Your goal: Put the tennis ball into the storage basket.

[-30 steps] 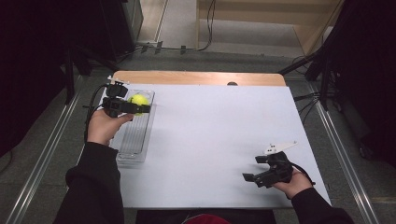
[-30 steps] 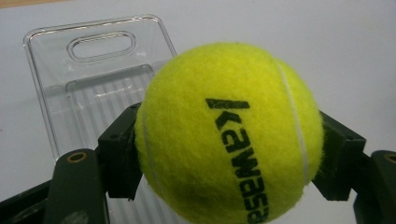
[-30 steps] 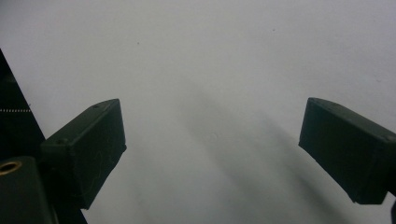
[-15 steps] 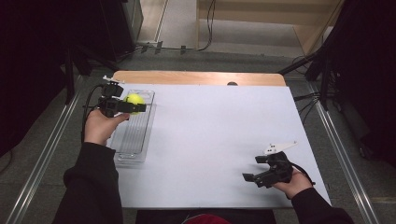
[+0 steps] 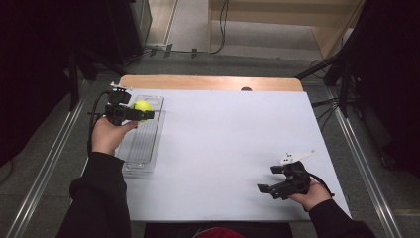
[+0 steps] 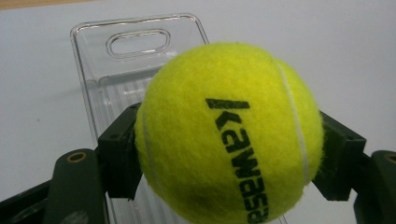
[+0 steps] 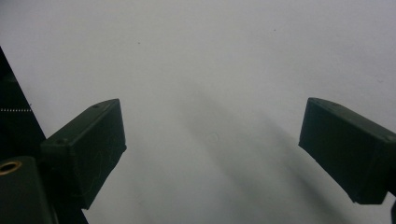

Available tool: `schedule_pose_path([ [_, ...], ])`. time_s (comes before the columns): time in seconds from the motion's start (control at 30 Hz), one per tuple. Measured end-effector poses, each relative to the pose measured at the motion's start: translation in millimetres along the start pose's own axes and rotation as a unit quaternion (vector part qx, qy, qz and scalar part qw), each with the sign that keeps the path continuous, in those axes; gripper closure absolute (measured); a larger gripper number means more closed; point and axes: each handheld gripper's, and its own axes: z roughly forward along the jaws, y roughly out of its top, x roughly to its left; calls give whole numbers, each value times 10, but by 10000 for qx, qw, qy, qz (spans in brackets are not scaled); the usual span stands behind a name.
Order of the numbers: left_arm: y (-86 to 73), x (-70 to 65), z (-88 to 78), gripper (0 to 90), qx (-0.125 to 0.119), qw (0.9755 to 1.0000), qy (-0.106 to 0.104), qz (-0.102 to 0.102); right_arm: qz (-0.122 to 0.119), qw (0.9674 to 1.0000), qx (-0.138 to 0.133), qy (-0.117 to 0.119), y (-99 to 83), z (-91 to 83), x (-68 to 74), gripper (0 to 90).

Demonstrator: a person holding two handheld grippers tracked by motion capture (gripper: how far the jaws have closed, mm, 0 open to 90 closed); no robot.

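The left gripper (image 5: 143, 112) clamps a yellow tennis ball (image 5: 141, 106) between its two black jaws, which press on the ball's sides in the left gripper view. The ball (image 6: 229, 135) hangs above the far end of a clear plastic tray (image 5: 143, 144), near the tray's handle slot (image 6: 137, 43). The tray lies along the left edge of the white table (image 5: 228, 144). The right gripper (image 5: 265, 189), well apart from the tray at the table's near right corner, has its jaws spread wide with nothing between them, over bare tabletop.
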Motion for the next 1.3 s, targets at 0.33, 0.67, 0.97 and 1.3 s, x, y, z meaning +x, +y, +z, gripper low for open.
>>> schedule_pose_path([
  [0.33,-19,-1,67,262,69,10000,6,-1,5,10000,2,-2,0,0,0,53],
  [0.67,-41,4,126,262,151,9999,-16,-11,-1,10000,2,-2,0,1,0,53],
  [0.97,-63,24,173,261,190,9998,12,-53,-1,10000,6,-5,0,1,1,53],
  [1.3,-86,56,224,257,344,9993,33,-116,9,10000,9,-7,0,1,0,54],
])
